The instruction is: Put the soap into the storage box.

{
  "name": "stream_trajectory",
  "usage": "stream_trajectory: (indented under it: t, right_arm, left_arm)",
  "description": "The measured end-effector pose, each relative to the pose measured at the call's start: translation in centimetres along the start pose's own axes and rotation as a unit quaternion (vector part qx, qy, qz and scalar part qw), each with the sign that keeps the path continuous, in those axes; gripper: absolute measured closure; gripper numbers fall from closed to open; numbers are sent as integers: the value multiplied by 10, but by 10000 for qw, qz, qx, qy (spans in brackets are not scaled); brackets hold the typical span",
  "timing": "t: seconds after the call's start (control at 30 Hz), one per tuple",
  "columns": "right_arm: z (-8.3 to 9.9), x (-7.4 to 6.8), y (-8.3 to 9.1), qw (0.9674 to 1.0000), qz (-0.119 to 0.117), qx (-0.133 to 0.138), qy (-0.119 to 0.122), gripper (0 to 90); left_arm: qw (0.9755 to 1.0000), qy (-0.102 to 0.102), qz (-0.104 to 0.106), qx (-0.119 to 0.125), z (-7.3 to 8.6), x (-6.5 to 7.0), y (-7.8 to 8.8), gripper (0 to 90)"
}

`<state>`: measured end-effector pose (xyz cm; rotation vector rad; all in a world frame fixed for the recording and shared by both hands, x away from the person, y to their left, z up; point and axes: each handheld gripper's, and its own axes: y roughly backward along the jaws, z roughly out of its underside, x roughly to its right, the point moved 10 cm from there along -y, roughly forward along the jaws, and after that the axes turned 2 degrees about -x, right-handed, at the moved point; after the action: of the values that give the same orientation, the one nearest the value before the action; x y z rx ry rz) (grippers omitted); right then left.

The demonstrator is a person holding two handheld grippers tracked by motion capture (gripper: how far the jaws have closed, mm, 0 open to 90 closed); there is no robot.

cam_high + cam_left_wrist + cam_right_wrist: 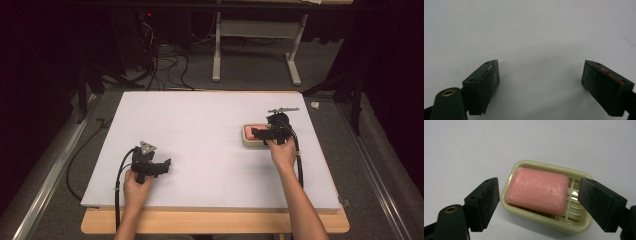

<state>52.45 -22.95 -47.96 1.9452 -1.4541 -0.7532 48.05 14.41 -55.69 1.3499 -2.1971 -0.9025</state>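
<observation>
Now you are hovering the right gripper [537, 202] over the pink rectangular soap bar [537, 190] | bar lying in the pale green plastic soap dish [549, 222], centre frame | jaws spread astride the dish, not pinching | left gripper [540, 82] idling at lower left, jaws spread over bare white table [529, 30], keeping clear.

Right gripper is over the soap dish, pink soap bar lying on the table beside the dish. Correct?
Not quite. The pink soap bar lies inside the soap dish, on its slatted rack, not on the table; the right gripper view shows it. The right gripper is indeed over the dish.
</observation>
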Motion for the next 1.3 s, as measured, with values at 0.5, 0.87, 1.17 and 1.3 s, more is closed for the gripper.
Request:
stream_trajectory:
  t: [0.5, 0.87, 1.17, 1.3]
  right_arm:
    - [10, 12, 16, 9999, -9, 164, -54, 190]
    - [12, 16, 33, 9994, -36, 356, -36, 193]
    - [16, 10, 42, 9988, -119, 478, 56, 194]
    - [20, 8, 44, 9986, -150, 495, 83, 194]
  left_arm:
    - [10000, -3, 1, 1, 0, 0, 0, 154]
    - [10000, -5, 0, -1, 0, 0, 0, 155]
    - [10000, -12, -1, -6, 0, 0, 0, 155]
    - [10000, -12, -2, -6, 0, 0, 0, 155]
